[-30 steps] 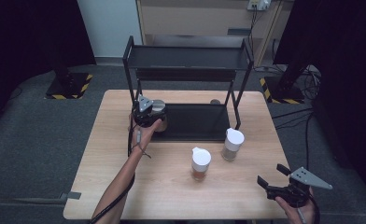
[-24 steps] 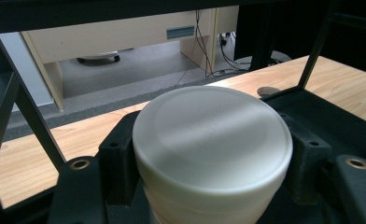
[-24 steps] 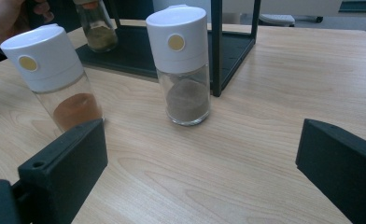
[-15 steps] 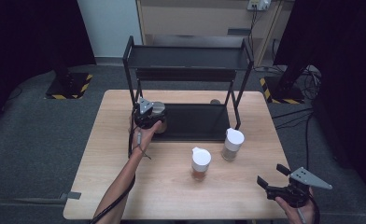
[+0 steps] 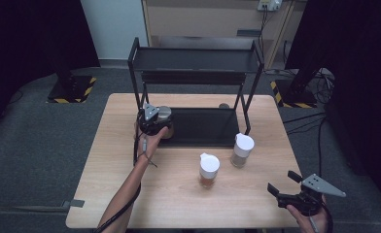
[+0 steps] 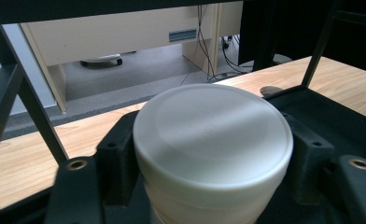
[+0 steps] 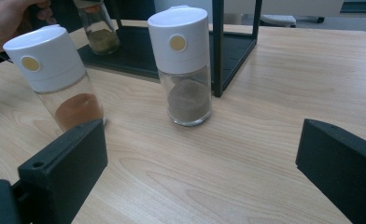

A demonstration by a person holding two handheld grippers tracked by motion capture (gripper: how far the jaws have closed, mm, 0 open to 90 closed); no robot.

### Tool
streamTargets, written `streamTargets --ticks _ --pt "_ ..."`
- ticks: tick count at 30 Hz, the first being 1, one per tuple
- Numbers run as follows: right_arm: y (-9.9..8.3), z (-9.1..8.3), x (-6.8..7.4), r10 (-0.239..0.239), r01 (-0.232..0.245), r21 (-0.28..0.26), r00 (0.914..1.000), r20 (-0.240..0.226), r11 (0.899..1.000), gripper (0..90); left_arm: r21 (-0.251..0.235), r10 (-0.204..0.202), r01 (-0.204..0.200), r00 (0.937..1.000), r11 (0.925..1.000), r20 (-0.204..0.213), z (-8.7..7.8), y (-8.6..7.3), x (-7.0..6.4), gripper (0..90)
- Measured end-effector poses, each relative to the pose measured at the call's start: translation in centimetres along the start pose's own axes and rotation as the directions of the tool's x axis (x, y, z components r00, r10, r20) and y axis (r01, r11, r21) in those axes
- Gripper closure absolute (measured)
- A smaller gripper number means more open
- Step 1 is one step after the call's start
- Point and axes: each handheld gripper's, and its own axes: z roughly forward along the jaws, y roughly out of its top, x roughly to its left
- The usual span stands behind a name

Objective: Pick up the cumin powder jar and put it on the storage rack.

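White-capped jar [image 6: 213,140] upright, cap up, clamped between left gripper [image 5: 152,119] fingers; right gripper [image 5: 300,194] fingers spread wide.

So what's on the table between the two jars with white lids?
Nothing: in the right gripper view, bare wood separates the jar of orange powder from the jar of brown powder.

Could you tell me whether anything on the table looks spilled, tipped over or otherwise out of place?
Nothing stands out. Both white-capped jars stand upright on the table, with no spill. The left claw holds a third jar upright at the rack.
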Motion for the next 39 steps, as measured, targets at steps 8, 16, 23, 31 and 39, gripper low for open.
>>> streamTargets --ticks 8,16,23,31,39 --pt "0.0 0.0 0.0 -0.001 0.001 -0.002 1.0000 0.000 1.000 2.5 -0.004 0.006 -0.006 1.0000 1.0000 0.005 -0.4 0.7 0.1 14.3" --pt "0.0 0.0 0.1 -0.004 0.004 0.000 1.0000 -0.001 1.000 2.5 0.004 0.030 -0.030 0.9994 0.9995 0.020 -1.0 2.2 0.4 5.9" --pt "0.0 0.0 0.1 -0.003 0.003 -0.001 1.0000 -0.001 1.000 2.5 0.013 0.039 -0.039 0.9987 0.9992 0.033 -1.8 3.5 0.6 2.1" --pt "0.1 0.0 0.2 -0.005 0.005 0.000 1.0000 -0.001 1.000 2.5 0.000 0.054 -0.054 0.9974 0.9985 0.048 -3.4 4.6 0.9 1.7" --pt "0.1 0.0 0.2 -0.007 0.007 0.000 1.0000 -0.002 1.000 2.5 -0.001 0.061 -0.061 0.9945 0.9982 0.085 -5.5 5.6 1.3 1.6"
